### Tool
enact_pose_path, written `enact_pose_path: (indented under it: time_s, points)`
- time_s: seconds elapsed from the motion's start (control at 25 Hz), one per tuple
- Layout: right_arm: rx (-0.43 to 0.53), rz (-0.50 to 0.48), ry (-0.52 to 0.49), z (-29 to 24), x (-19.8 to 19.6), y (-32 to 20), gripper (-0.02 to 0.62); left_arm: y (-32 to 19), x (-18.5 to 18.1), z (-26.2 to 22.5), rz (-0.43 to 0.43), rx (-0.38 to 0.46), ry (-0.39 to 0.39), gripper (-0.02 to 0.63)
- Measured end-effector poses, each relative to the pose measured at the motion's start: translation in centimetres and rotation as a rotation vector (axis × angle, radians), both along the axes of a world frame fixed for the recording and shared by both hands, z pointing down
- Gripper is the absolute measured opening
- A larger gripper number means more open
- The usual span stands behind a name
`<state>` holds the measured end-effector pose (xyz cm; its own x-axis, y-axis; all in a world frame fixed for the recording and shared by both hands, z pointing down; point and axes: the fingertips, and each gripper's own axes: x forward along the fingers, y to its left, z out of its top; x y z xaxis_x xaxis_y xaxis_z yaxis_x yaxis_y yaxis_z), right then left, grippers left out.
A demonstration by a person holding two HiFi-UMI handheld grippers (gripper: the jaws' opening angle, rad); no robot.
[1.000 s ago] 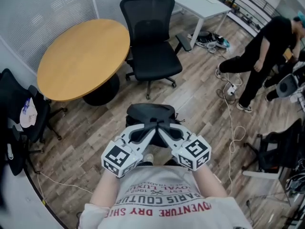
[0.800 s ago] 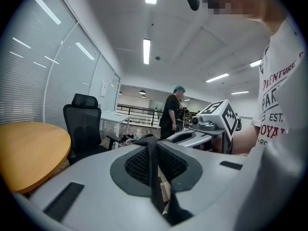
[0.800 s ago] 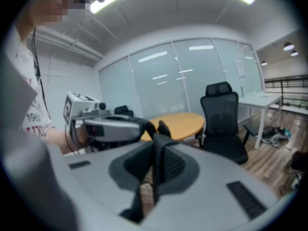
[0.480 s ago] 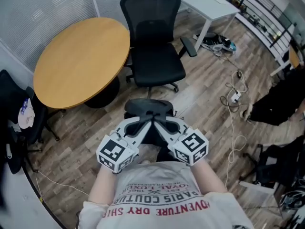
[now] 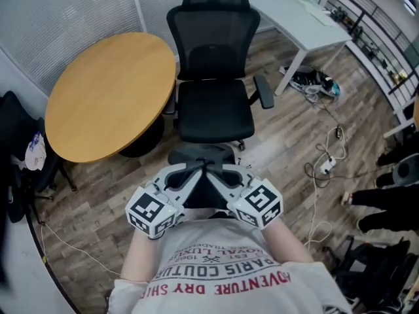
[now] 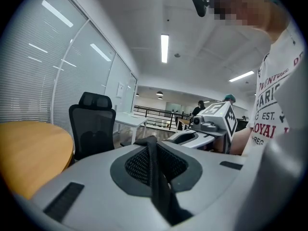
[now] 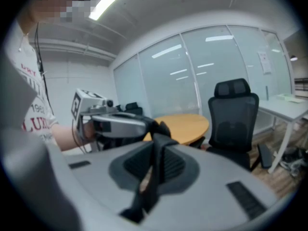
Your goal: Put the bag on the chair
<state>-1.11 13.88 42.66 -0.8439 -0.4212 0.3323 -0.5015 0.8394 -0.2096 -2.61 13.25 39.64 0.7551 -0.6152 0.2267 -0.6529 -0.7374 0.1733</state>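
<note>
A black bag (image 5: 201,156) hangs in front of me by its strap, just short of the black office chair (image 5: 215,106). The chair's seat faces me with nothing on it. My left gripper (image 5: 195,170) and right gripper (image 5: 220,171) meet tip to tip above the bag. In the left gripper view the left gripper (image 6: 151,144) is shut on the black strap (image 6: 158,182). The right gripper (image 7: 157,139) is likewise shut on a strap (image 7: 153,174) in the right gripper view. Most of the bag is hidden under the grippers.
A round wooden table (image 5: 105,93) stands left of the chair. A white desk (image 5: 298,19) is at the back right, with shoes (image 5: 315,82) and cables (image 5: 325,165) on the floor. Another dark chair (image 5: 16,150) is far left. A person's legs (image 5: 386,205) show at right.
The chair has come nearer and more to the middle of the head view. The person at right has moved mostly out of frame. Both grippers keep hold of the strap.
</note>
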Motion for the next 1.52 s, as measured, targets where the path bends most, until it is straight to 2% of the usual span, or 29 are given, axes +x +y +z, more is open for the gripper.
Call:
enact_pose_path:
  time_s: [0.12,0.28,0.44,0.88,1.04,1.28,1.52]
  points:
    - [0.020,-0.030,0.017,0.2,2.3,-3.5,0.048,-3.8,2.2,0.2,-0.027,-0.001,0.012,0.054]
    - [0.015,-0.015,0.024,-0.1,5.5,-8.3,0.048,-8.2,5.3,0.0,-0.024,-0.012,0.030,0.053]
    - [0.025,0.005,0.025,-0.3,7.2,-13.2,0.048,-13.1,6.9,-0.1,-0.012,-0.012,0.020,0.054]
    - [-0.010,0.066,0.039,1.0,7.4,-28.6,0.048,-28.8,7.2,1.1,0.096,-0.022,0.011,0.054]
    - [-0.034,0.050,0.037,1.4,7.3,-33.7,0.048,-33.2,7.2,1.6,0.135,-0.031,-0.016,0.054]
    - [-0.064,0.031,0.045,2.2,6.3,-39.0,0.048,-38.4,6.3,2.3,0.122,-0.060,-0.034,0.054]
    - [-0.094,0.016,0.040,2.9,5.2,-45.3,0.048,-44.8,5.0,3.1,0.060,-0.074,-0.047,0.054]
